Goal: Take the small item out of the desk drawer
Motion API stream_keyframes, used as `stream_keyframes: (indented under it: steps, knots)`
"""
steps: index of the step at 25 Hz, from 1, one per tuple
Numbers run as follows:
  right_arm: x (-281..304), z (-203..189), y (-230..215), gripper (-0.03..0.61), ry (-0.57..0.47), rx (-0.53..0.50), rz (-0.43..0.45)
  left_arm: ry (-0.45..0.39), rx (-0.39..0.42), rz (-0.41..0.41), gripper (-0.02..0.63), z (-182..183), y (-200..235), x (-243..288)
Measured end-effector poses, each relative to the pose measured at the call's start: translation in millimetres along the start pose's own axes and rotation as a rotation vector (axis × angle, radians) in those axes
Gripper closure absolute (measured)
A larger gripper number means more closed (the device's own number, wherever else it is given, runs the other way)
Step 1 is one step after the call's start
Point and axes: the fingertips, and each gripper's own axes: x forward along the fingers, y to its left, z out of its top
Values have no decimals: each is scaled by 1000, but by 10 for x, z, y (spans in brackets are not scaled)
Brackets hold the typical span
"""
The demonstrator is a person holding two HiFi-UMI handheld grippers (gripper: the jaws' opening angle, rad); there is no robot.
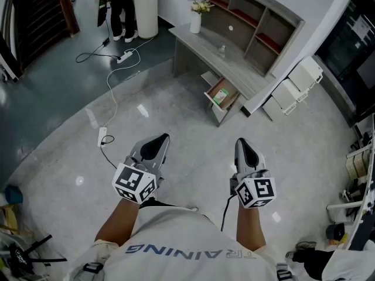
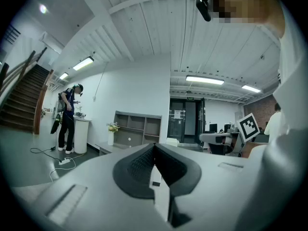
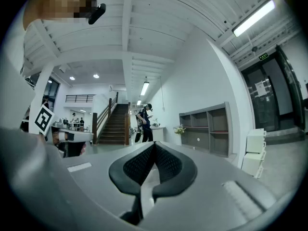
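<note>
In the head view a grey desk (image 1: pixel 206 47) stands well ahead, with one drawer (image 1: pixel 212 102) pulled open. A small green-and-white item (image 1: pixel 221 96) lies inside that drawer. My left gripper (image 1: pixel 160 139) and right gripper (image 1: pixel 243 143) are held side by side near my body, far short of the desk. Both are shut and hold nothing. In the left gripper view the left gripper (image 2: pixel 154 146) has its black pads pressed together, and the desk (image 2: pixel 108 149) shows small beyond it. The right gripper (image 3: pixel 154 145) looks the same in its own view.
A shelf unit (image 1: pixel 252 22) sits on the desk and a white vase with flowers (image 1: pixel 196 20) at its left end. White boxes (image 1: pixel 293 86) stand to the right. A power strip and cable (image 1: pixel 111 86) cross the floor. A person (image 1: pixel 120 7) stands by a white pedestal (image 1: pixel 145 7).
</note>
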Motion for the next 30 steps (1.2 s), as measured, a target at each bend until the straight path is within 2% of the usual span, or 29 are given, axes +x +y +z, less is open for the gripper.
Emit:
stream_keyframes:
  steps: [8,18,22,30]
  knots:
    - [66,9,-13,561,8,4,12,1,5,-13,612,36,-51,81]
    - [234,32,-62,561,-3,21,-18,14,-4,-22,612,45,122,158]
    - [351,50,31,561,-21,22,-29,25,-16,-25,612,11,279,137]
    - [724,-87,368,561,28,37,-87,51,-27,-60,612,-58,859,42]
